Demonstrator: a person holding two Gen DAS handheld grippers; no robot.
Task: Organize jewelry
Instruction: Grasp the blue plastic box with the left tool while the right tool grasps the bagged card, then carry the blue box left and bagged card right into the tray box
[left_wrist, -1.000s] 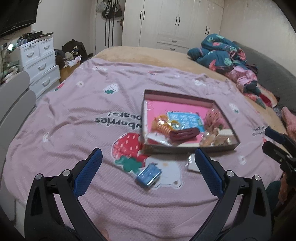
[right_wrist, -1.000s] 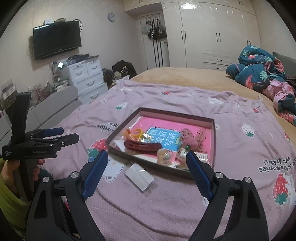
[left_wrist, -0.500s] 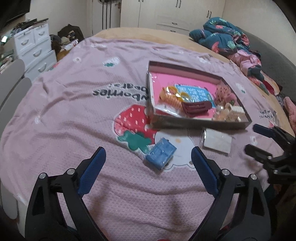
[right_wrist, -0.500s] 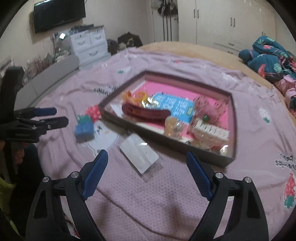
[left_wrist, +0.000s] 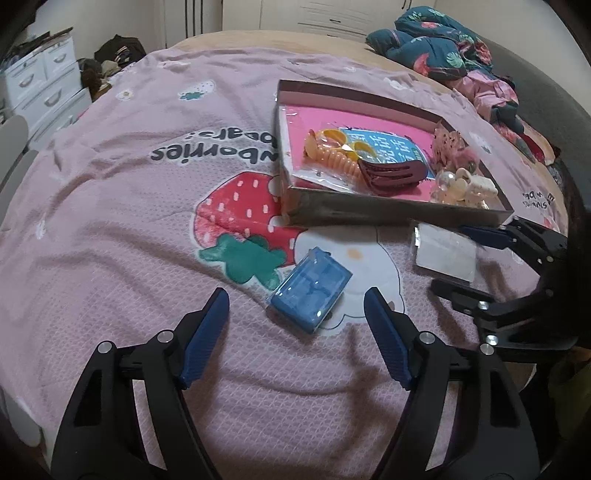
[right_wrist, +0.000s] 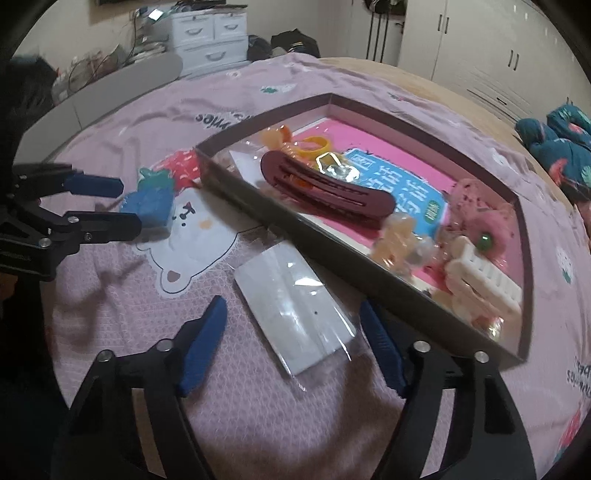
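Left wrist view: my left gripper (left_wrist: 295, 306) tilts down, jaws closing but apart, around the blue ridged box (left_wrist: 310, 293).
My right gripper (right_wrist: 291, 317), also narrowing and not yet gripping, brackets a flat glossy white packet (right_wrist: 291, 314).

A wide bed (left_wrist: 110, 206) fills the room, spread with a pink cover printed with strawberries, bears and lettering. Rumpled dark floral bedding (left_wrist: 436, 51) is heaped at its far corner. White wardrobe doors (right_wrist: 491, 62) line the back wall. A white chest of drawers (right_wrist: 210, 37) stands by the side wall, cluttered on top. The light is dim and warm.
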